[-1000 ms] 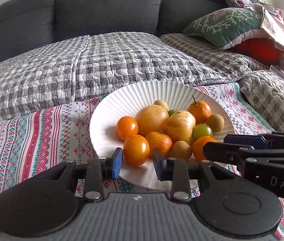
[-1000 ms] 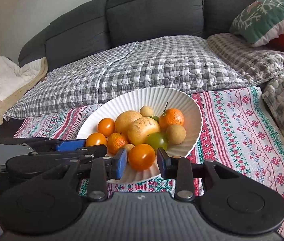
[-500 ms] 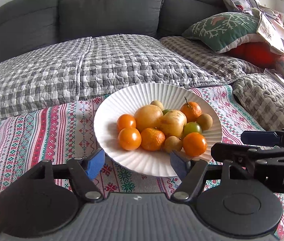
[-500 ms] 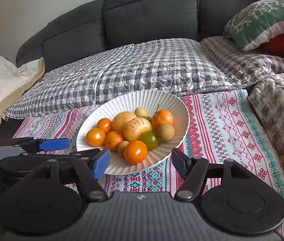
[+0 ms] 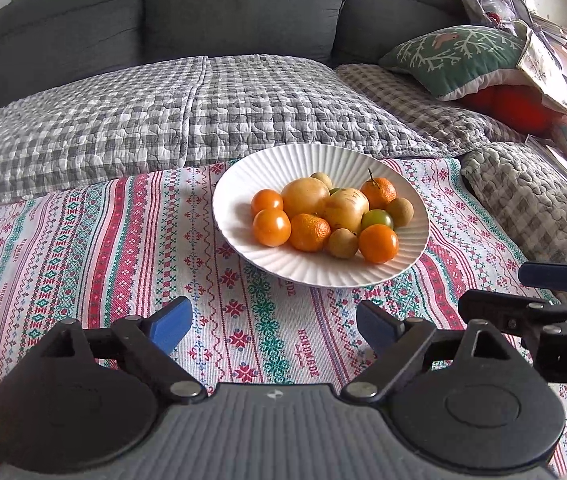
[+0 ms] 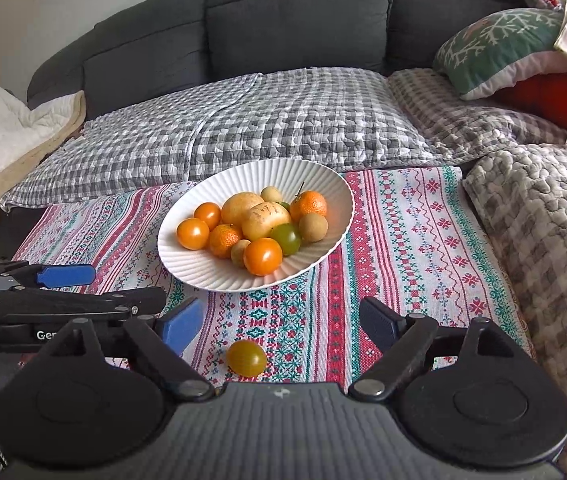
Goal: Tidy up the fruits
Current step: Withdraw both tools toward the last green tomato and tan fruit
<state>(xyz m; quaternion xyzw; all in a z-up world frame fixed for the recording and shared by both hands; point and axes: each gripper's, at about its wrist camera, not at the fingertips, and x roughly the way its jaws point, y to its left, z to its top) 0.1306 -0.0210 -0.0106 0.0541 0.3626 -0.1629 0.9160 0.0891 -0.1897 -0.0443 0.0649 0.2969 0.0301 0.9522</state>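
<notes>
One Fruit Out, the Rest Already Piled

Two grippers hung low over the patterned cloth (image 5: 83, 240) with nothing between their pads; your left gripper (image 5: 273, 326) stood spread wide, short of the white plate (image 5: 239, 176), and its view showed no loose fruit on the cloth near it; the plate sat mid-cloth, well in front of the sofa (image 6: 299, 12), holding a close heap: orange tomatoes (image 5: 271, 227), a mandarin (image 5: 310, 232), two large yellow fruits (image 5: 345, 207), a green tomato (image 5: 377, 219) and several small brown ones; further right, your right gripper (image 6: 281, 326) was likewise fully spread and gripping nothing; one yellow-orange tomato (image 6: 246, 357) lay on the cloth between its fingers, close to the body of the tool and well apart from the plate; you seemed nearly finished, with that stray the only piece visibly left; whether more lay out of view you could not tell.
</notes>
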